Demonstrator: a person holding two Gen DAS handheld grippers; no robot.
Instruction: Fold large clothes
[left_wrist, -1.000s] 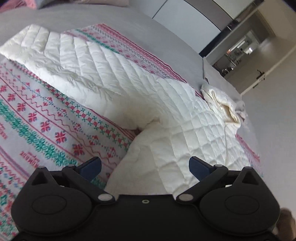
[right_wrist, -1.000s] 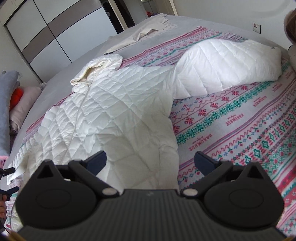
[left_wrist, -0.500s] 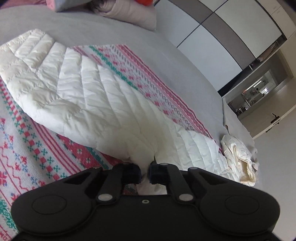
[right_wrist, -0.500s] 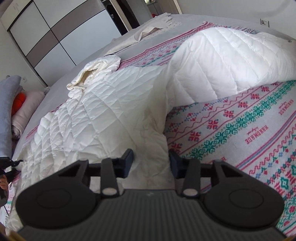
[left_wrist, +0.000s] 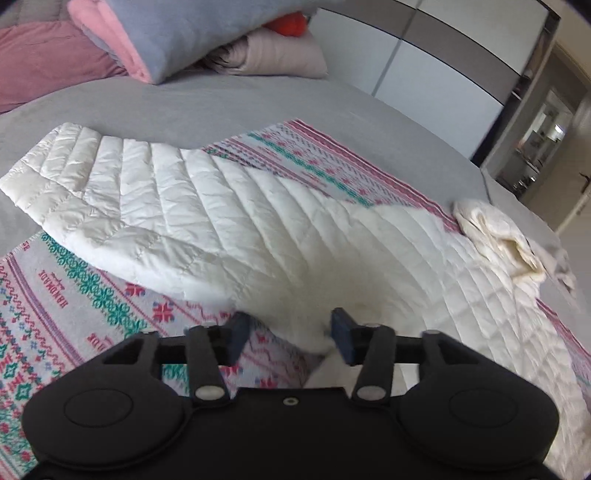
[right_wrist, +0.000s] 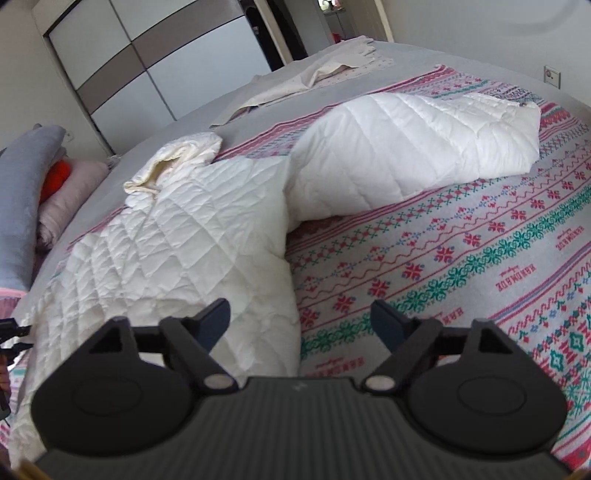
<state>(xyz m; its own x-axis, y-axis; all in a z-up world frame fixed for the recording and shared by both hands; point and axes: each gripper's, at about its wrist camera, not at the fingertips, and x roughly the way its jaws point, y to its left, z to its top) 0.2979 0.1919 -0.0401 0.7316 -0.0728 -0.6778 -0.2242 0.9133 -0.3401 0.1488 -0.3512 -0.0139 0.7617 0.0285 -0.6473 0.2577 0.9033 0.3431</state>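
The white quilted jacket (right_wrist: 192, 243) lies spread on the bed's patterned blanket (right_wrist: 480, 280), sleeves out. Both the left gripper (left_wrist: 290, 334) and right gripper (right_wrist: 301, 321) have just been opening their jaws — nothing is clamped. Slick padding could slip or bunch — a shallow pinch would cause it.

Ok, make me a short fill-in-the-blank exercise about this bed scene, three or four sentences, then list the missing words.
1. The quilted jacket spread on the bed is ____ in colour.
2. The jacket lies on a patterned blanket printed with the word ____.
3. The jacket's right sleeve is stretched out to the side, not yet ____ over the body.
4. The folded bedding stacked at the head of the bed has a ____ object tucked into it.

Missing words: white; HANDMADE; folded; orange
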